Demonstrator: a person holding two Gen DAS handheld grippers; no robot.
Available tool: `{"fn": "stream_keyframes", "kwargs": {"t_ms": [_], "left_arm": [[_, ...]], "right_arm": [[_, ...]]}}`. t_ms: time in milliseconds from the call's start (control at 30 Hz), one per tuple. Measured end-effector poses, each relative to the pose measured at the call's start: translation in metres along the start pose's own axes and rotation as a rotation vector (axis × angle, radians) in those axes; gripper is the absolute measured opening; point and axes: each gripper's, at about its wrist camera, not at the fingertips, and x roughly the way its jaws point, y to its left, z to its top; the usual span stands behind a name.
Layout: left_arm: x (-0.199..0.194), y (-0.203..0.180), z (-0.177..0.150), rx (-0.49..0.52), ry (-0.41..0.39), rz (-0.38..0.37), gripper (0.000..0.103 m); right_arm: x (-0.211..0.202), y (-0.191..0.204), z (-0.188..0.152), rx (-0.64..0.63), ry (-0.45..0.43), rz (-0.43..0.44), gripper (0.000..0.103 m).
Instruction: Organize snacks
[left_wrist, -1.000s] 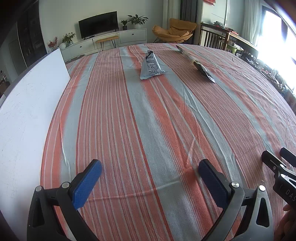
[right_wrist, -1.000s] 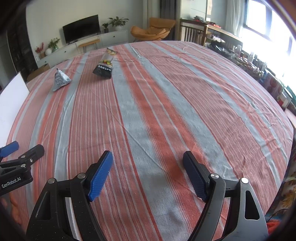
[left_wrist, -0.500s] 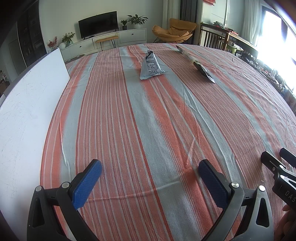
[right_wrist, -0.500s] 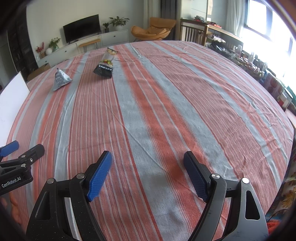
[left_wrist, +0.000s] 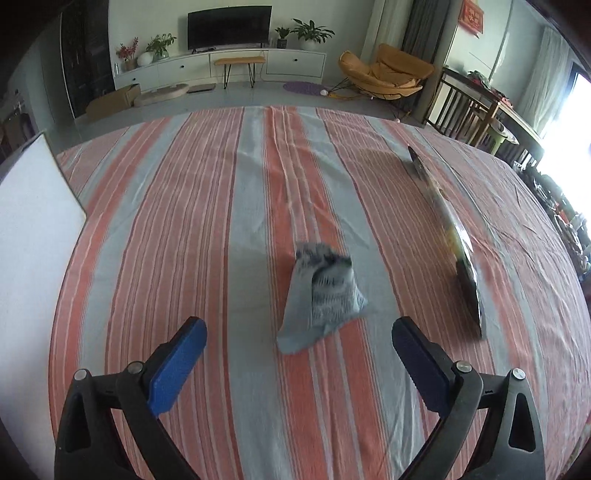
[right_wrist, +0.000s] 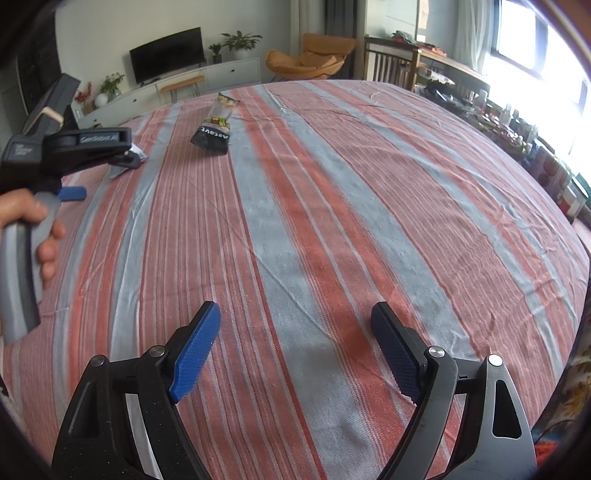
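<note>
Since a second ago, my left gripper (left_wrist: 297, 334) has advanced, jaws wide, to the grey snack pouch (left_wrist: 320, 295) mid-table; my right gripper (right_wrist: 295, 339) hangs open near the front edge. I should straddle the pouch squarely, then close gently.

Tablecloth (left_wrist: 207, 229): lengthwise stripes, orange-red and pale blue-grey, with thin white pinstripes inside the red bands.

Small snack pouch (left_wrist: 322, 293), on a grey stripe of the tablecloth: light grey-blue, dark print, blurred.

Long snack bag (right_wrist: 215, 127), toward the far edge of the tablecloth: black lower end with white lettering, yellow and green middle, pale top.

Left gripper (left_wrist: 297, 363): black frame, bright blue pad on one finger, dark navy pad on the other. Right gripper (right_wrist: 295, 354): same colouring.

White board (left_wrist: 31, 236), at the tablecloth's left edge: plain white.
</note>
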Motion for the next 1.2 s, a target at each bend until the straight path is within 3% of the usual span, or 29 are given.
{"fn": "stream_keyframes", "kwargs": {"t_ms": [67, 133, 200, 267, 300, 367, 500, 700, 867, 933, 1000, 1100, 1200], "left_arm": [[0.008, -0.005, 0.007, 0.012, -0.009, 0.013, 0.098], [0.012, -0.010, 0.008, 0.053, -0.019, 0.045, 0.087], [0.008, -0.016, 0.004, 0.125, -0.057, 0.055, 0.046], [0.002, -0.014, 0.000, 0.144, -0.072, 0.045, 0.044], [-0.002, -0.011, -0.003, 0.145, -0.075, 0.043, 0.034], [-0.014, -0.006, -0.013, 0.135, -0.071, 0.029, 0.033], [-0.049, 0.003, -0.048, 0.129, -0.055, -0.007, 0.033], [-0.096, 0.005, -0.105, 0.201, -0.030, -0.053, 0.033], [-0.105, 0.009, -0.124, 0.215, -0.035, -0.057, 0.034], [-0.098, 0.014, -0.127, 0.189, -0.025, -0.045, 0.040], [-0.089, 0.019, -0.127, 0.159, -0.012, -0.026, 0.068], [-0.083, 0.020, -0.131, 0.165, -0.032, 0.027, 0.085], [-0.081, 0.022, -0.132, 0.155, -0.046, 0.047, 0.095]], "right_arm": [[0.000, 0.000, 0.000, -0.001, 0.001, 0.000, 0.087], [0.000, 0.000, 0.000, -0.001, 0.001, 0.000, 0.088], [0.000, 0.000, 0.000, -0.001, 0.001, 0.000, 0.088], [0.000, 0.000, 0.000, -0.001, 0.001, 0.000, 0.088], [0.000, 0.000, 0.000, -0.001, 0.001, 0.000, 0.088], [0.000, 0.000, 0.000, -0.001, 0.001, 0.000, 0.088], [0.000, 0.000, 0.000, -0.001, 0.001, 0.000, 0.088], [0.000, 0.000, 0.001, -0.001, 0.001, 0.001, 0.088], [0.000, 0.000, 0.000, -0.001, 0.001, 0.001, 0.088], [0.000, 0.000, 0.000, -0.001, 0.001, 0.000, 0.088], [-0.001, 0.000, 0.000, -0.001, 0.001, 0.001, 0.088], [0.000, 0.000, 0.000, -0.001, 0.001, 0.001, 0.088], [-0.001, 0.000, 0.000, -0.001, 0.001, 0.001, 0.088]]}}
